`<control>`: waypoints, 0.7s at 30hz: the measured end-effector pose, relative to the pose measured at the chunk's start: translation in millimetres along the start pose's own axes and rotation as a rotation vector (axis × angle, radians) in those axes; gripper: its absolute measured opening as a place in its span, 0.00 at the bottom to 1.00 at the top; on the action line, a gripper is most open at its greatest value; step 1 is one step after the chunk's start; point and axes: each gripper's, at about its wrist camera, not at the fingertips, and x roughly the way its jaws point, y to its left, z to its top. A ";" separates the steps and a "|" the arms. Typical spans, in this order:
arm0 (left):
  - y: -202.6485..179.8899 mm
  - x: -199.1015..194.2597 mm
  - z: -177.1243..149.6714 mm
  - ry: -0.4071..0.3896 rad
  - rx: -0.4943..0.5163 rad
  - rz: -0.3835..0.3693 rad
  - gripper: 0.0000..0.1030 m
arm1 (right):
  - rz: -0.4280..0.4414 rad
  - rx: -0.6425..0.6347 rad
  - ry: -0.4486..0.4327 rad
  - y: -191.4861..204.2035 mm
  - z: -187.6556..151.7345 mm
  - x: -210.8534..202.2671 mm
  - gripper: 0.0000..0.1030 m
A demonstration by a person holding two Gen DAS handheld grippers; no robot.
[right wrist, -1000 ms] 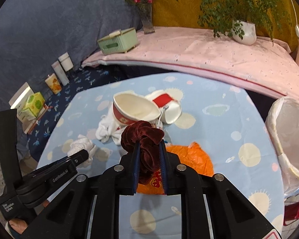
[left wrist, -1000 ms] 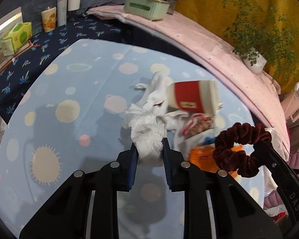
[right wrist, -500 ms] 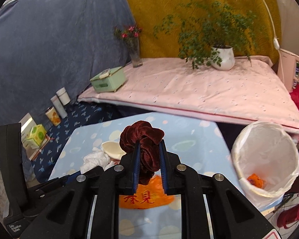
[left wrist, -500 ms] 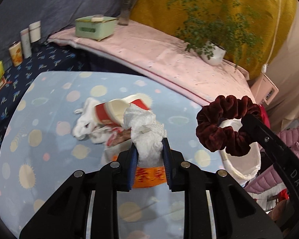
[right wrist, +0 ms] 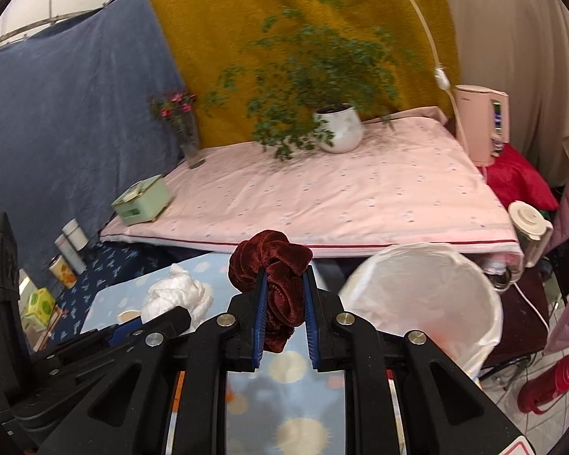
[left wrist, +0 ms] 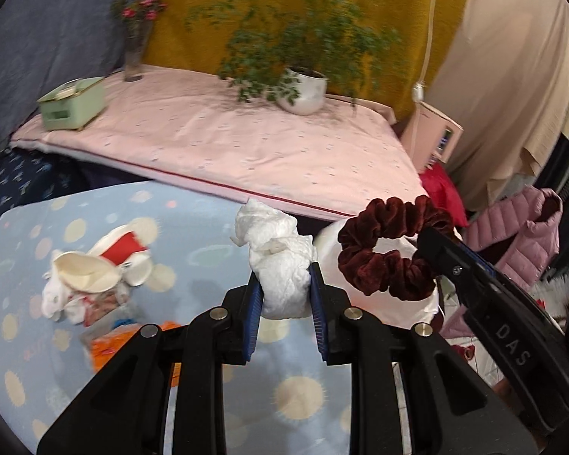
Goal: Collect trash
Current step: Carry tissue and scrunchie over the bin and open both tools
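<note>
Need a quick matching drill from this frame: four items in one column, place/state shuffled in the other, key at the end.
Items:
1. crumpled tissue
2. dark red scrunchie
3. paper cup
4. potted plant

Places/states:
A. on the pink cloth at the back
B. clamped in the right gripper
C. lying on its side on the spotted blue tablecloth
D. clamped in the left gripper

Pairs: 1-D, 2-B, 3-C, 4-A
</note>
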 end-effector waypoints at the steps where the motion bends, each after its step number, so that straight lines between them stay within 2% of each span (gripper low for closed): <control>1: -8.5 5.6 1.1 0.006 0.014 -0.019 0.22 | -0.011 0.011 0.000 -8.5 0.3 -0.2 0.16; 10: -62.5 53.9 8.6 0.074 0.052 -0.169 0.23 | -0.115 0.100 0.016 -80.6 -2.8 9.1 0.16; 19: -96.3 93.8 9.9 0.130 0.076 -0.220 0.25 | -0.184 0.165 0.062 -124.8 -12.3 34.2 0.18; 20: -98.1 96.3 10.0 0.131 0.076 -0.224 0.26 | -0.187 0.168 0.066 -127.1 -13.6 36.2 0.21; 21: -99.8 99.1 9.9 0.134 0.078 -0.224 0.31 | -0.198 0.173 0.065 -129.9 -14.9 38.0 0.21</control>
